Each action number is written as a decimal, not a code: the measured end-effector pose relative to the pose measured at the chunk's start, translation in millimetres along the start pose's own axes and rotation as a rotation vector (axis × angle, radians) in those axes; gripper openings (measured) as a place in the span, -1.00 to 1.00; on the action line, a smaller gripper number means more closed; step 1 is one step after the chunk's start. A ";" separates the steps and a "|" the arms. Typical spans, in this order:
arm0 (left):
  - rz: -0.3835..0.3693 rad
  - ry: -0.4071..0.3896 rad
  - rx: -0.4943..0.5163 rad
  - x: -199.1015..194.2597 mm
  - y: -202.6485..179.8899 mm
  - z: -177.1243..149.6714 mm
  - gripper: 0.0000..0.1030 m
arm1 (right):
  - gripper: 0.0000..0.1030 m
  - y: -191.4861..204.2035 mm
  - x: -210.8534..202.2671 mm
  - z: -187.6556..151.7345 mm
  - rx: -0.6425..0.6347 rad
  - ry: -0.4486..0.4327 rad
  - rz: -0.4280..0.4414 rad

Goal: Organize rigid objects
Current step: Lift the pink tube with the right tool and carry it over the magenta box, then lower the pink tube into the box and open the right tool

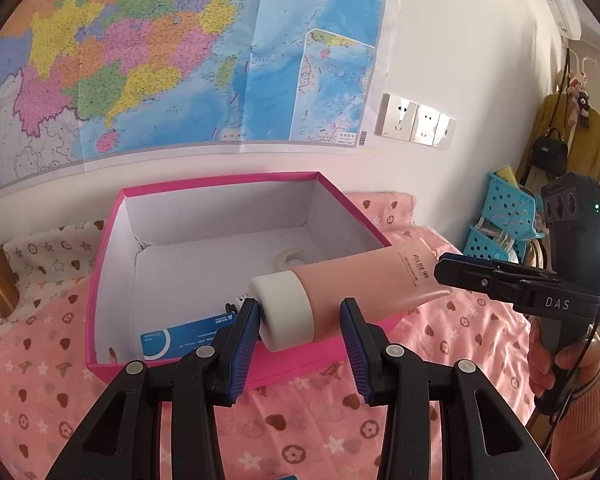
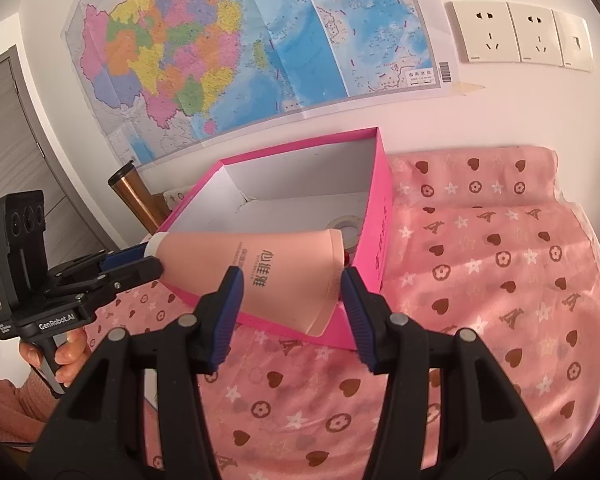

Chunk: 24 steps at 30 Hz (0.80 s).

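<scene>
A wall map (image 1: 172,52) was seen hung above a bed covered by a pink patterned sheet (image 1: 340,432); a pink box (image 1: 112,280) was set on the sheet against the wall; a pink tube (image 1: 364,284) was held level over the box's near edge; its white cap (image 1: 286,310) was gripped by the left gripper (image 1: 300,332), jaws narrow; its flat end was clasped by the right gripper (image 2: 292,308), jaws partly spread; a tape roll (image 1: 294,258) and a blue card (image 1: 188,336) were seen lying on the box floor.
</scene>
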State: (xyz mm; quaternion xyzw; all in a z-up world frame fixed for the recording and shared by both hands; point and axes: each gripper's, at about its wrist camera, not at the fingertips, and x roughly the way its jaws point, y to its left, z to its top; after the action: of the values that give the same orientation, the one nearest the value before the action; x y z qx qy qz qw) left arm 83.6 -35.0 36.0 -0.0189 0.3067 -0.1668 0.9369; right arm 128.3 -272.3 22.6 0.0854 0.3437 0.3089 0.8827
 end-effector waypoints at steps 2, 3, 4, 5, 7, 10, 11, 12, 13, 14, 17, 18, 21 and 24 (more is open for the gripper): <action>0.000 -0.002 0.001 1.1 0.3 1.3 -0.21 | 0.04 -0.5 1.1 2.2 -0.002 -0.001 -0.003; 0.000 -0.002 0.001 1.9 0.7 2.2 -0.21 | 0.04 -0.7 1.6 2.9 -0.002 -0.001 -0.004; 0.000 -0.004 0.001 2.4 1.2 2.8 -0.21 | 0.04 -1.0 2.2 3.8 -0.003 -0.001 -0.006; 0.001 -0.004 0.000 3.2 1.8 3.6 -0.21 | 0.04 -1.3 3.1 4.7 -0.004 -0.001 -0.006; 0.001 -0.005 -0.003 5.3 3.3 5.2 -0.21 | 0.04 -1.4 3.9 5.7 -0.006 0.000 -0.009; 0.004 -0.004 -0.008 8.6 5.1 6.5 -0.21 | 0.04 -2.0 7.5 8.1 -0.008 0.005 -0.013; 0.005 -0.003 -0.009 9.6 5.5 6.8 -0.21 | 0.04 -2.6 8.3 8.7 -0.006 0.005 -0.015; 0.005 -0.002 -0.011 10.8 6.3 7.3 -0.21 | 0.04 -2.8 9.2 9.2 -0.005 0.006 -0.016; 0.005 -0.001 -0.011 11.5 6.8 7.5 -0.20 | 0.04 -2.9 10.1 9.7 -0.007 0.008 -0.018; 0.005 0.000 -0.012 12.3 7.3 7.9 -0.21 | 0.04 -3.0 11.5 10.4 -0.006 0.008 -0.018; 0.008 0.006 -0.018 15.5 9.3 8.6 -0.20 | 0.04 -3.2 13.4 11.1 -0.007 0.012 -0.022; 0.010 0.009 -0.021 17.1 10.2 9.0 -0.20 | 0.04 -3.2 14.3 11.3 -0.008 0.013 -0.024; 0.014 0.015 -0.031 20.7 12.6 9.4 -0.20 | 0.04 -3.2 16.7 12.5 -0.013 0.016 -0.029; 0.015 0.020 -0.041 24.1 15.1 9.8 -0.21 | 0.04 -2.8 19.3 14.1 -0.020 0.020 -0.036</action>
State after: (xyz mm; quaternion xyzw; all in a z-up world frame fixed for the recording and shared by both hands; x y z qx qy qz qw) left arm 112.1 -29.2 28.1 -0.0344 0.3195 -0.1537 0.9344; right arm 150.0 -261.9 21.5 0.0673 0.3511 0.2971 0.8854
